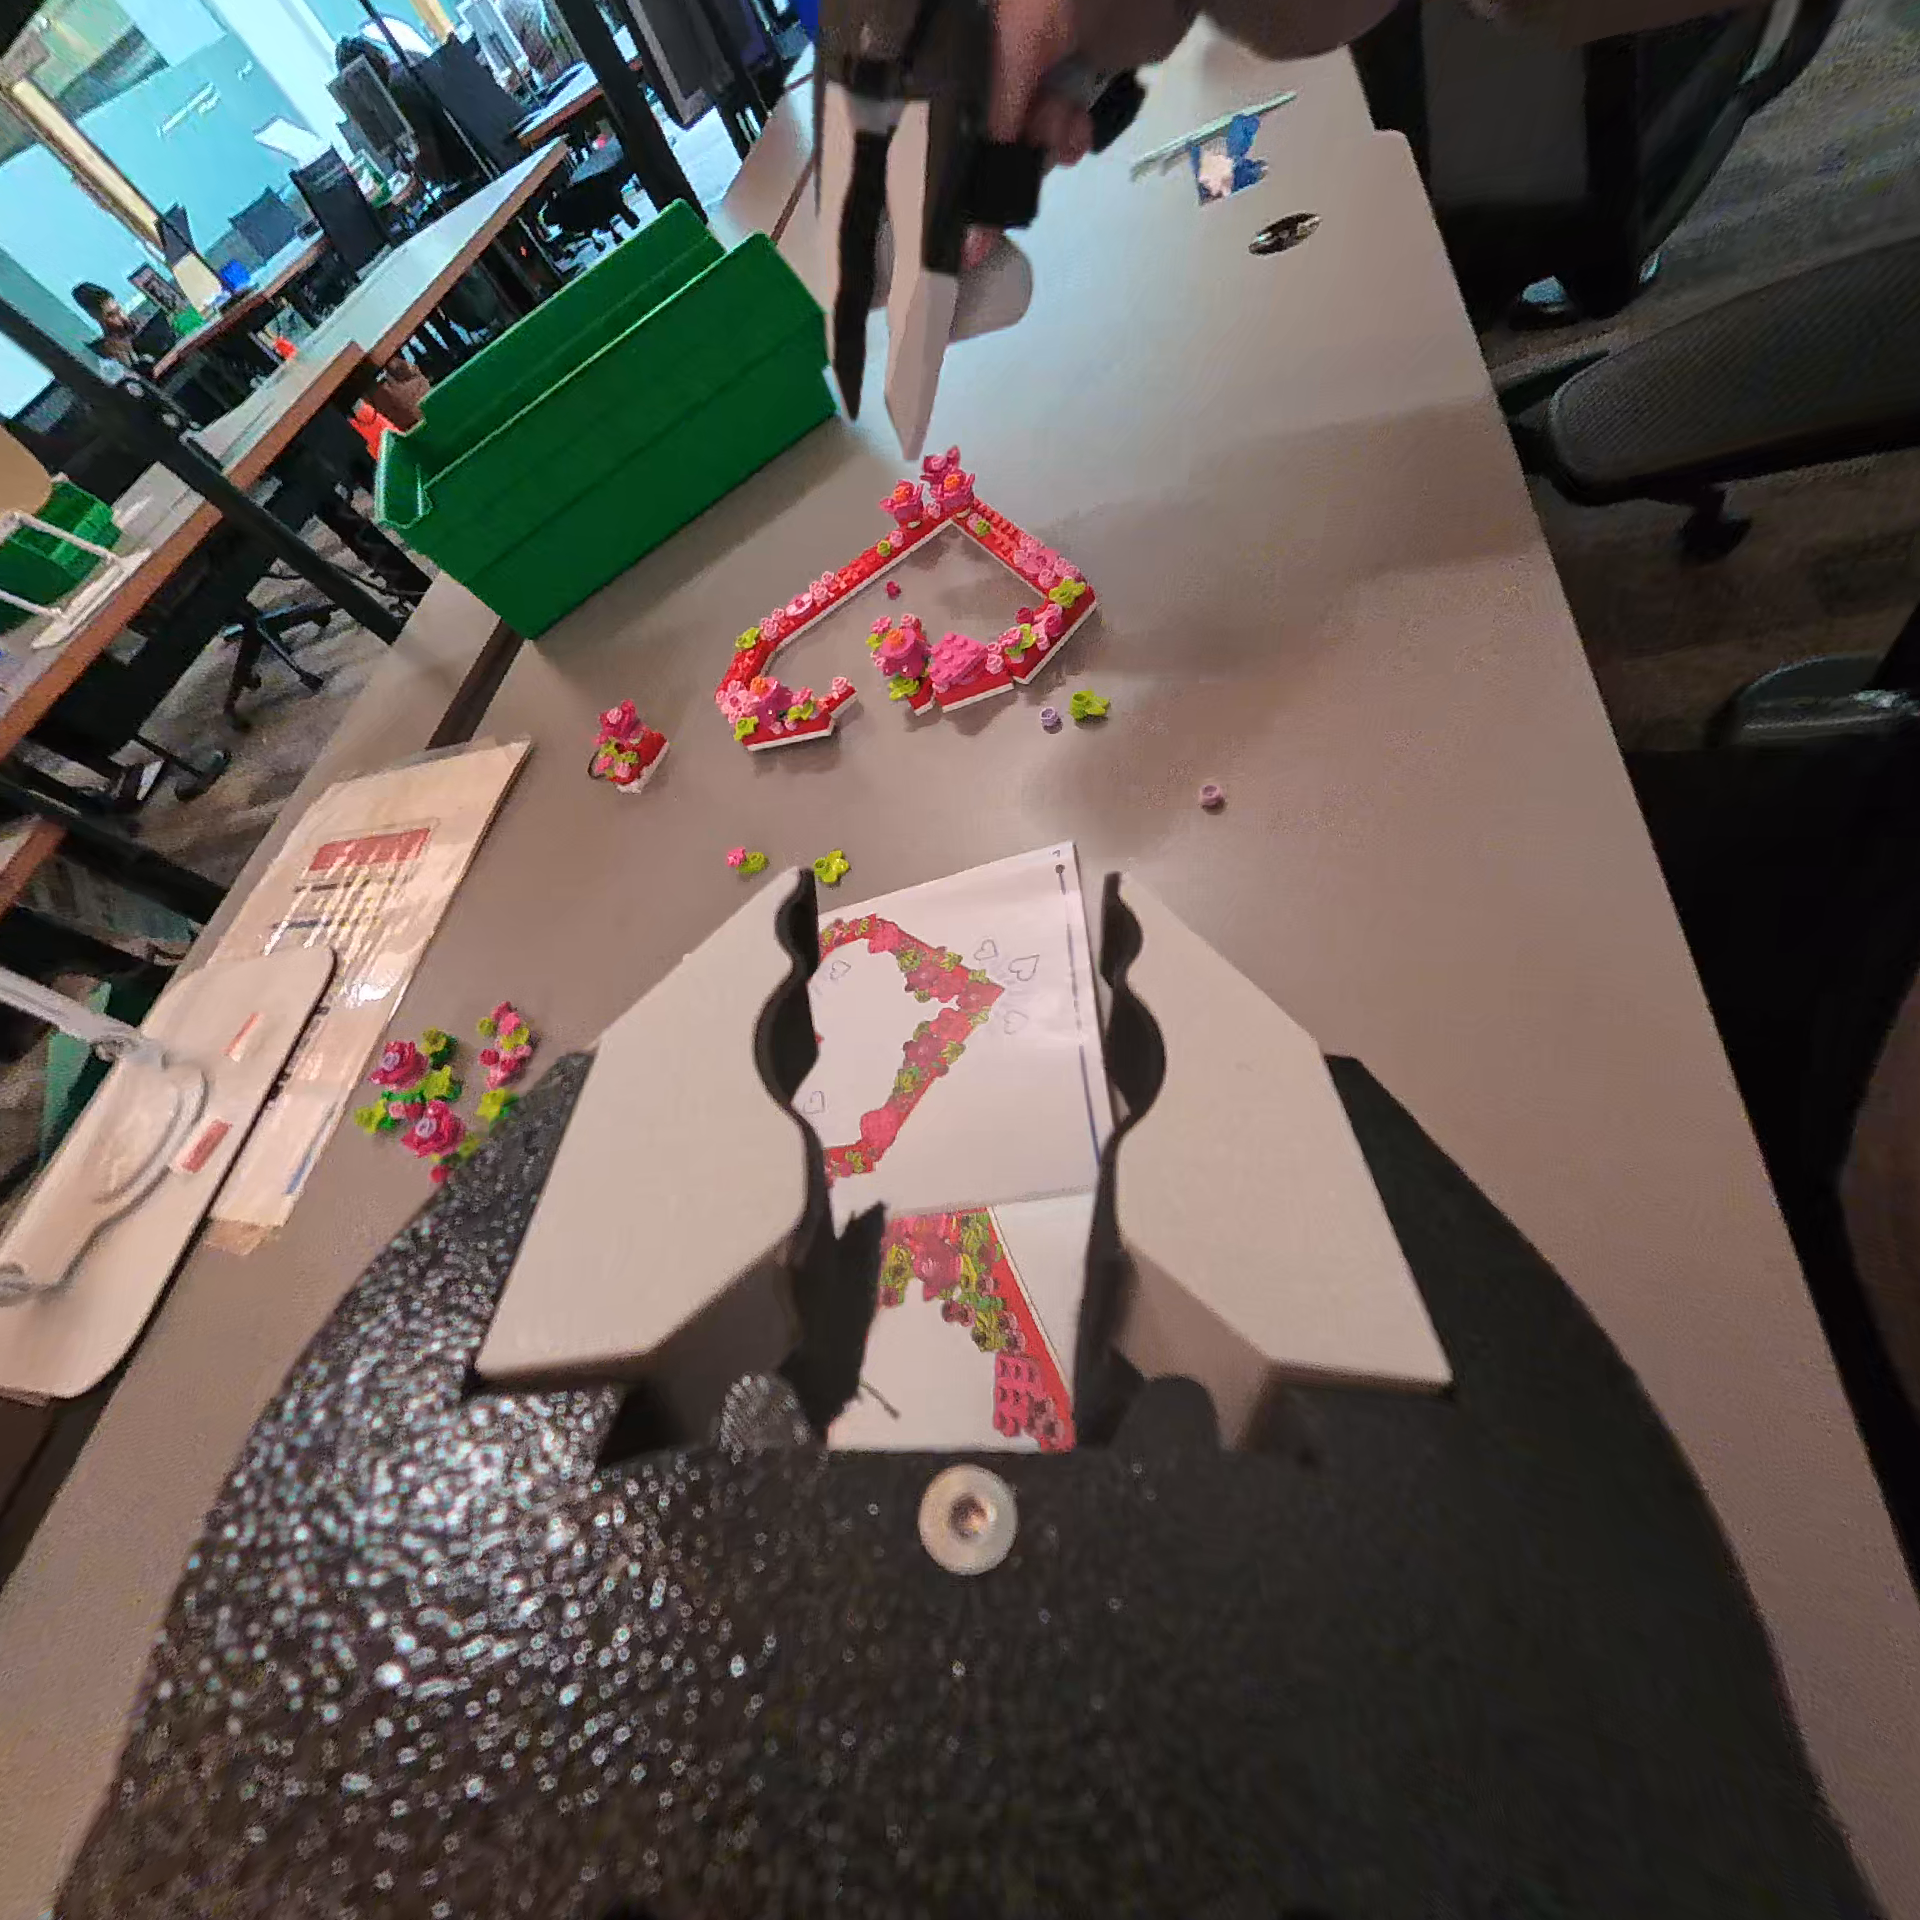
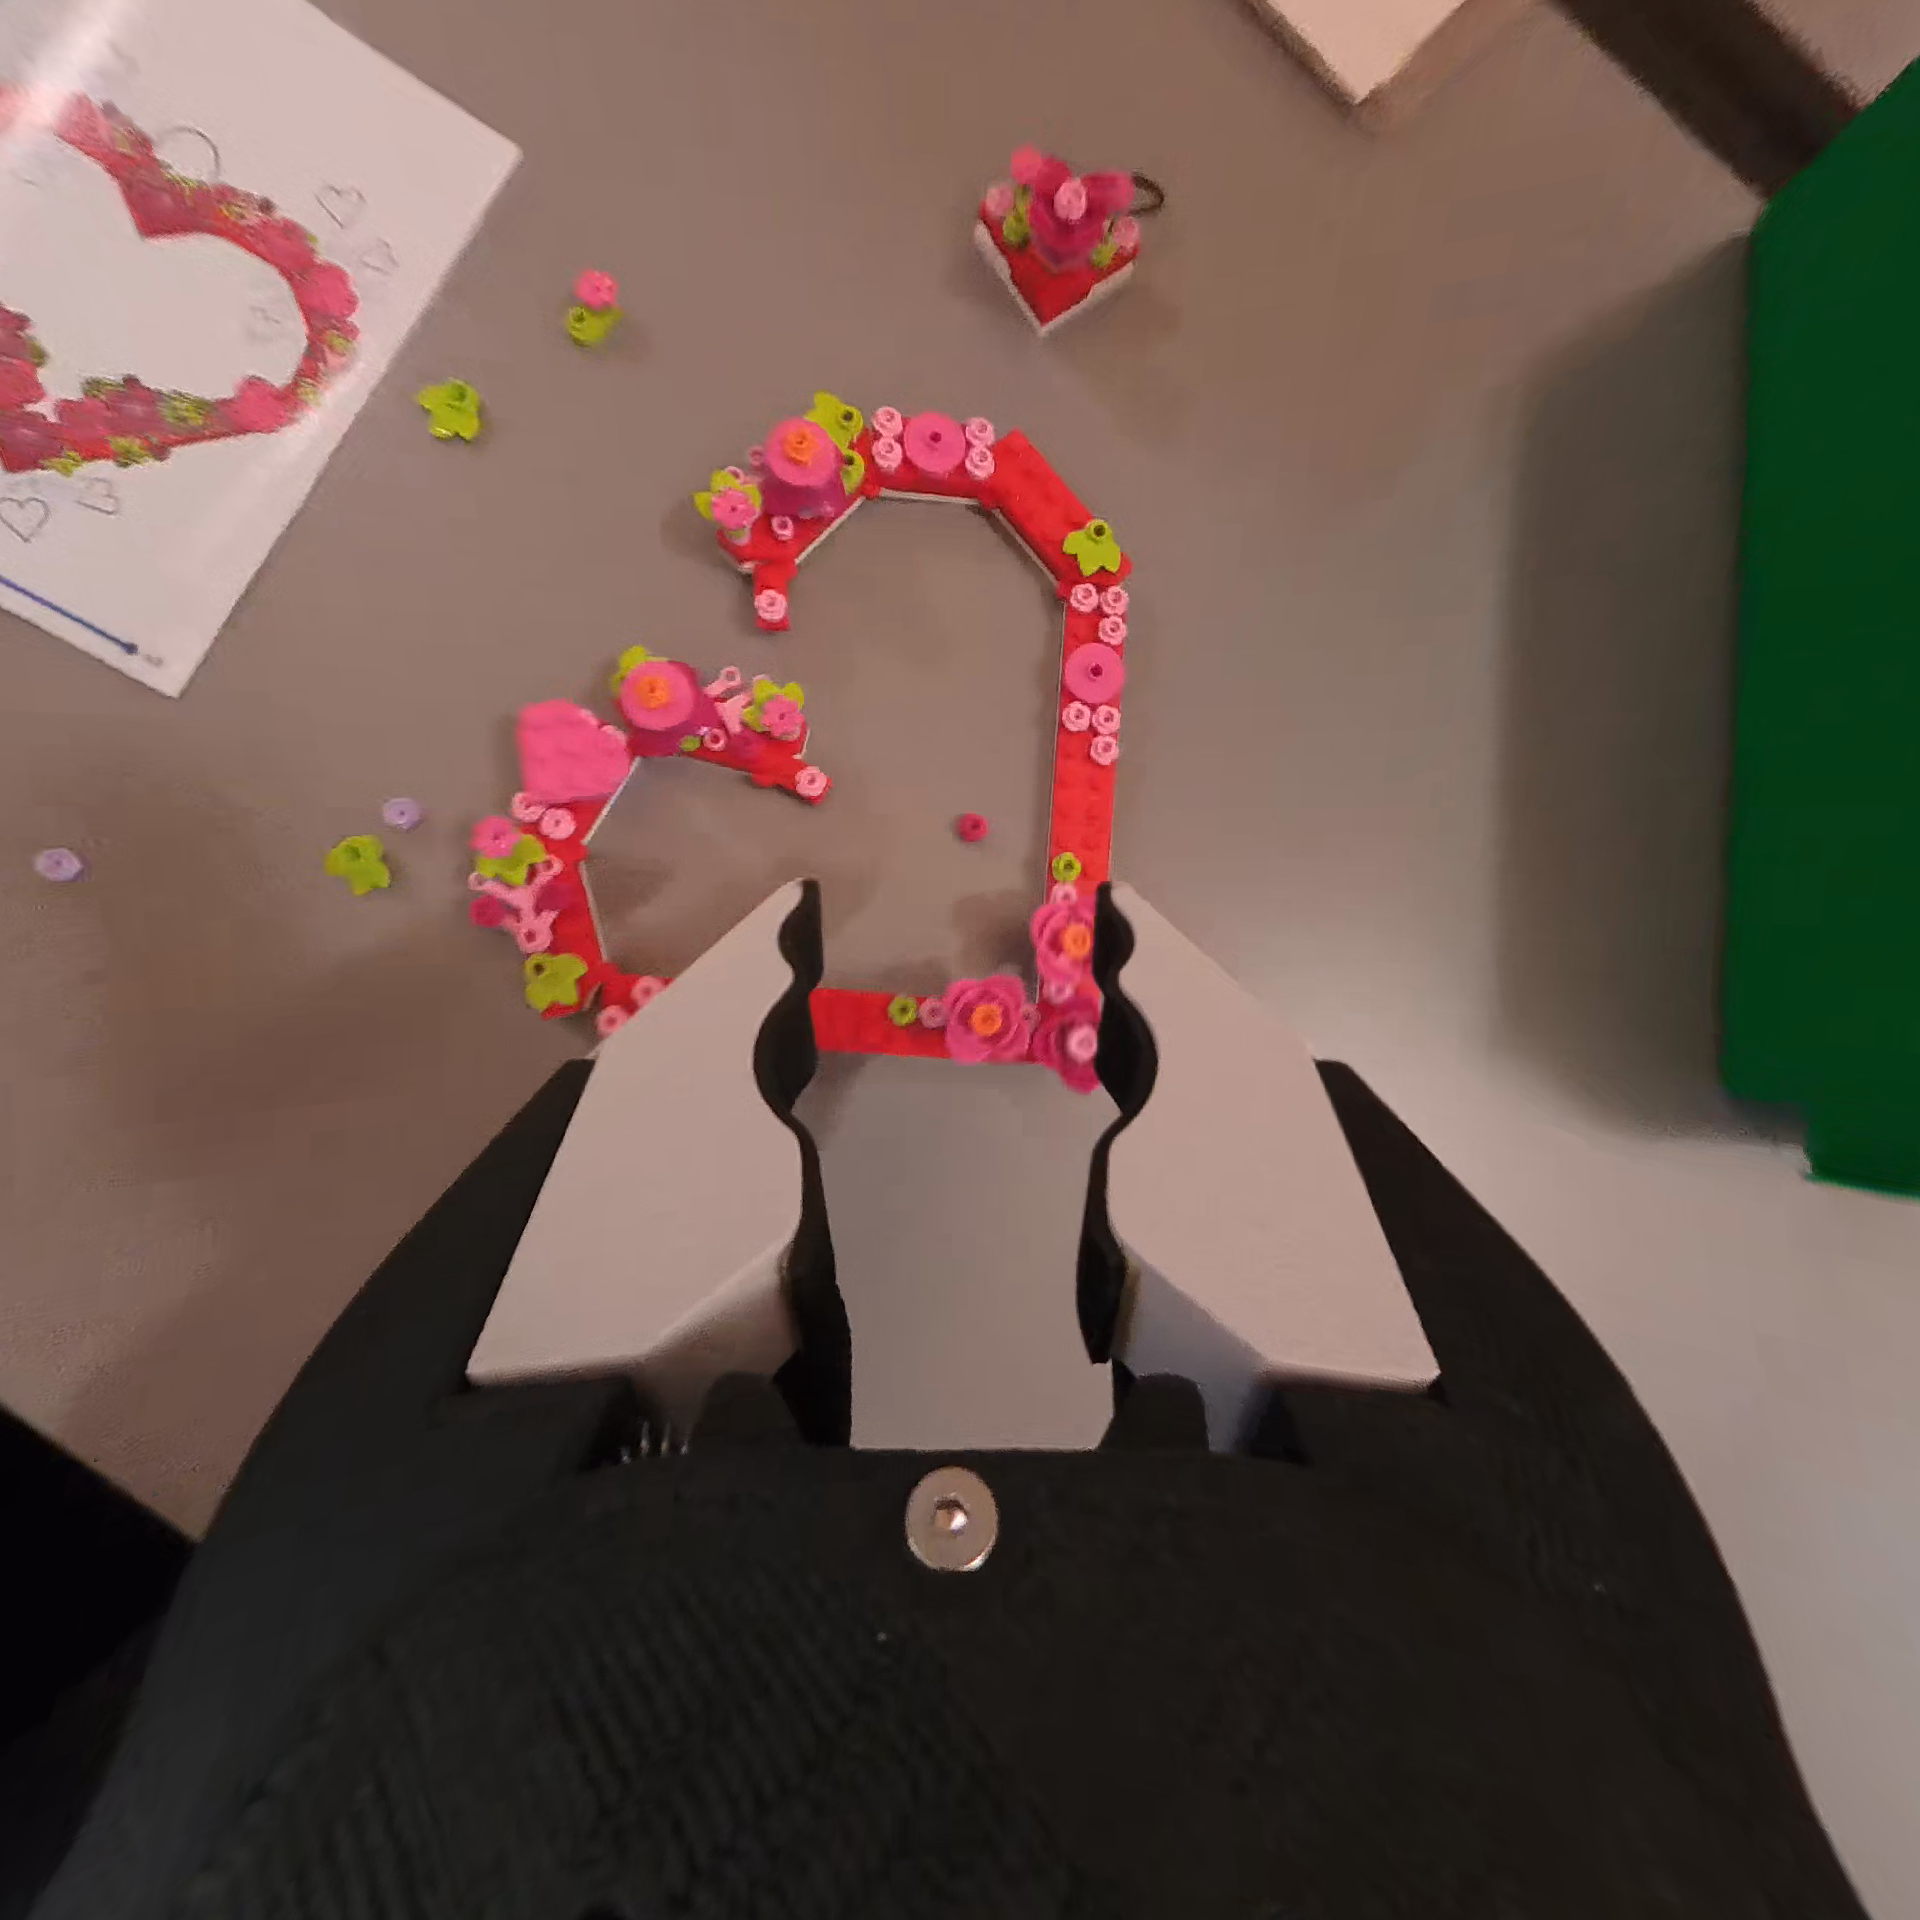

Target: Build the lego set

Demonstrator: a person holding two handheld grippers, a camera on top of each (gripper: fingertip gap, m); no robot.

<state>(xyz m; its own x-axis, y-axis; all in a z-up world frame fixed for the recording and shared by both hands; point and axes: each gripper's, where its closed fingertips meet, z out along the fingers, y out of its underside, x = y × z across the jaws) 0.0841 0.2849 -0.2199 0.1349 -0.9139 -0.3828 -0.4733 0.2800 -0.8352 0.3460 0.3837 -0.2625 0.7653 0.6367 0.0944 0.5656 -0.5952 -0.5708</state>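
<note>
Both the left gripper (image 1: 951,894) and right gripper (image 2: 956,899) gape empty; bare table (image 2: 1351,727) separates the heart frame (image 2: 1086,748) from the green bin (image 2: 1839,675) at three o'clock.

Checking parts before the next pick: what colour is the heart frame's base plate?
Red heart frame, trimmed with pink flowers; clearest in the right wrist view.

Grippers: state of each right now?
Left gripper: open, empty, above the instruction sheet.
Right gripper: open, empty, above the heart frame.
</note>
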